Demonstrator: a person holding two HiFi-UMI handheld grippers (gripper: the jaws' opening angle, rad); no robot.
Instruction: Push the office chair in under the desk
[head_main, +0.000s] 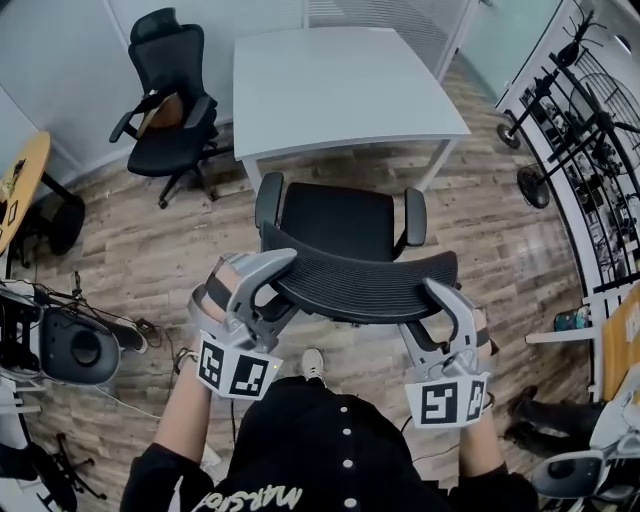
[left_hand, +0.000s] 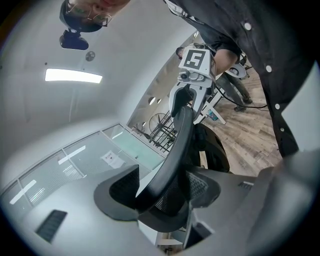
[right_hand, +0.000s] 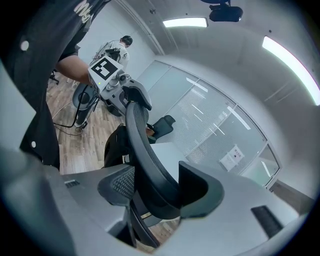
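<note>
A black office chair (head_main: 338, 222) with a mesh backrest (head_main: 362, 283) stands just in front of the white desk (head_main: 340, 88), its seat facing the desk's near edge. My left gripper (head_main: 275, 275) clamps the backrest's top rim at its left end, and my right gripper (head_main: 440, 300) clamps it at the right end. In the left gripper view the curved rim (left_hand: 176, 145) runs between the jaws of the left gripper (left_hand: 165, 192), pads against it. The right gripper view shows the same rim (right_hand: 137, 145) wedged in the right gripper (right_hand: 160, 187).
A second black chair (head_main: 168, 105) stands at the desk's left. A round wooden table (head_main: 20, 180) and a grey machine (head_main: 70, 345) with cables are at the left. Black stands and racks (head_main: 580, 130) line the right wall. Another person (right_hand: 114, 49) is far behind.
</note>
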